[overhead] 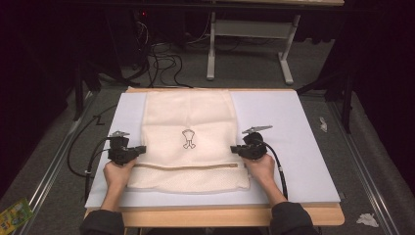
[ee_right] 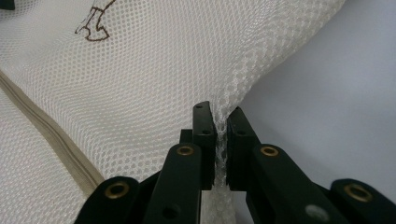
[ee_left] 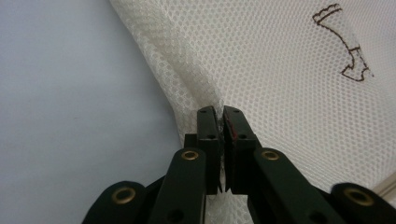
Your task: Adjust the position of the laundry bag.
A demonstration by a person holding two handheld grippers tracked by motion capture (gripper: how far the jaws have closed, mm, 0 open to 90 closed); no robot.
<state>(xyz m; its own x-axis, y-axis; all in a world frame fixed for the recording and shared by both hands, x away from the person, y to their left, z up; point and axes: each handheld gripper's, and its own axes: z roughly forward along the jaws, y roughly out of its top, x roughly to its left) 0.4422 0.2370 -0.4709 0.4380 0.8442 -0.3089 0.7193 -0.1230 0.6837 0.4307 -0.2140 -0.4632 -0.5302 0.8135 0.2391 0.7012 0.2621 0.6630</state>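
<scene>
With my left hand-held gripper (overhead: 142, 148) and right hand-held gripper (overhead: 234, 148) each clamped tight on a side edge of the white mesh bag (overhead: 188, 122) lying flat mid-worktop (overhead: 293, 147), the grasp looks done, lifting or folding remains.

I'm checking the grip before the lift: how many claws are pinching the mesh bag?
2. The left claw is shut on the mesh bag at its left edge; the right claw at its right edge.

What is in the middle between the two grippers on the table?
In the high view, the white mesh bag spans the stretch between the left gripper and the right gripper. Its small brown drawing and zipper lie there too.
</scene>
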